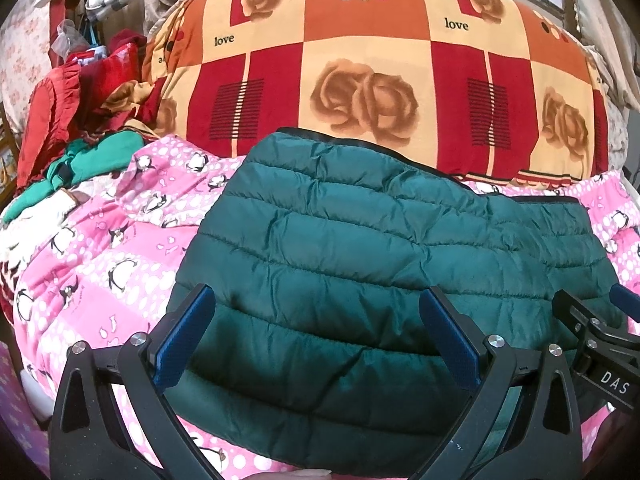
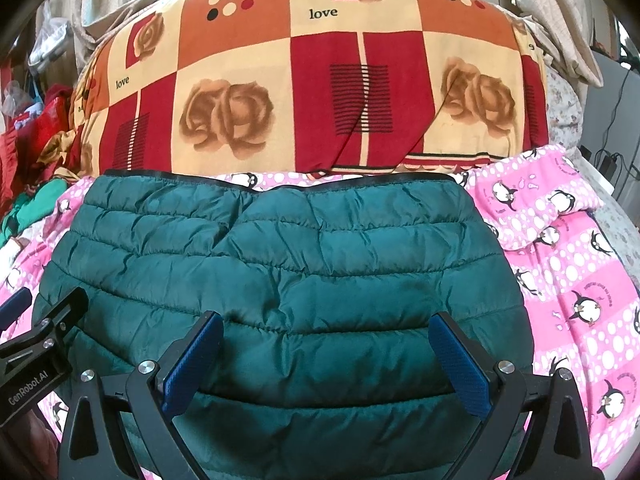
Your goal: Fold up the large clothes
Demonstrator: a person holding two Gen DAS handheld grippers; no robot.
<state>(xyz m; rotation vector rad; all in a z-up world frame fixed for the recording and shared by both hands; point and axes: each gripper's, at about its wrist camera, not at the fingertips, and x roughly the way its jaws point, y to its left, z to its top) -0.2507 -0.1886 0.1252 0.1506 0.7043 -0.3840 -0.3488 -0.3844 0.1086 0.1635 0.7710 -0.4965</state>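
A dark green quilted puffer jacket [image 1: 360, 240] lies folded flat on a pink penguin-print blanket [image 1: 100, 248]; it also shows in the right wrist view [image 2: 288, 264]. My left gripper [image 1: 318, 304] is open over the jacket's near left part, its blue pads wide apart and holding nothing. My right gripper [image 2: 326, 328] is open over the jacket's near right part, also empty. Each gripper shows at the edge of the other's view: the right one [image 1: 600, 320], the left one [image 2: 44, 312].
A large red, orange and cream rose-print folded quilt [image 1: 380, 72] rises behind the jacket. A heap of red and green clothes [image 1: 80, 120] lies at the far left. The pink blanket [image 2: 568, 280] continues to the right, with cables and a wall beyond.
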